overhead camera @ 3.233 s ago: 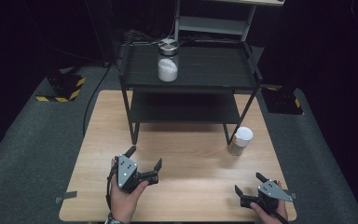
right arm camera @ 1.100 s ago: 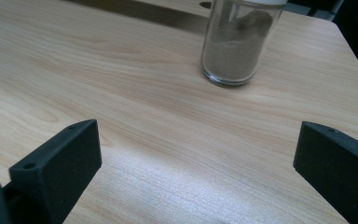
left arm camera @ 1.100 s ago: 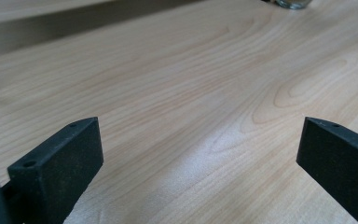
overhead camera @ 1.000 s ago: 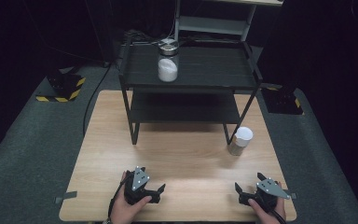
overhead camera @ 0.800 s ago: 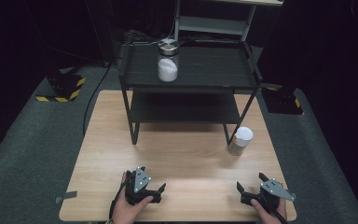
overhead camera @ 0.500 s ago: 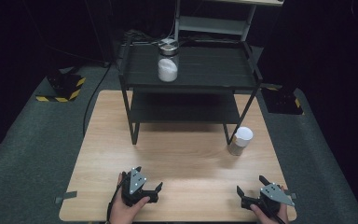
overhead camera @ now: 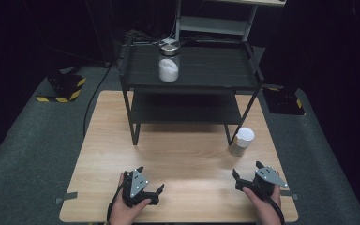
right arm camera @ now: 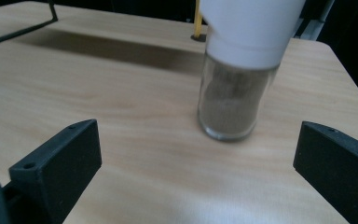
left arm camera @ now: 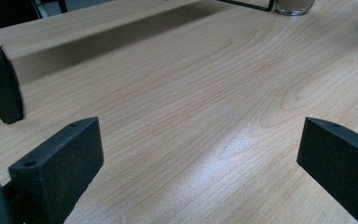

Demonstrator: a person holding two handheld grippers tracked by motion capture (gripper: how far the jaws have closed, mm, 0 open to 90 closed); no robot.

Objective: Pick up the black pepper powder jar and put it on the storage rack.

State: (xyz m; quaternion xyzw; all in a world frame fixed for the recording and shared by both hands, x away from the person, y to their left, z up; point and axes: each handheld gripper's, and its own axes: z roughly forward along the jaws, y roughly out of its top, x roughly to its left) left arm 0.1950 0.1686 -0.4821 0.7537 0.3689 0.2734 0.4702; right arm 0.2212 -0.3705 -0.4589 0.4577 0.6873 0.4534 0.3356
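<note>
Jaws: right gripper (overhead camera: pixel 249 176) and left gripper (overhead camera: pixel 149 182) both wide, empty | white-capped glass jar (right arm camera: pixel 242 70) upright on counter (overhead camera: pixel 187 159), just ahead of right gripper | rigid, smooth, breakable; take below cap.

There are two grippers. The left gripper (overhead camera: pixel 150 187) has two black jaws, and they stand wide apart. The right gripper (overhead camera: pixel 247 171) has two black jaws too, and they also stand wide apart. That makes four jaws. Two hands hold them, a left hand (overhead camera: pixel 124 212) and a right hand (overhead camera: pixel 267 202).

There are two jars. One jar with a white cap (overhead camera: pixel 242 141) stands just ahead of the right jaws. One jar with white powder (overhead camera: pixel 169 64) stands far ahead of the left jaws, on the top shelf.

There is one black rack (overhead camera: pixel 192 89) with two shelves. There is one wooden bench (overhead camera: pixel 187 159).
</note>
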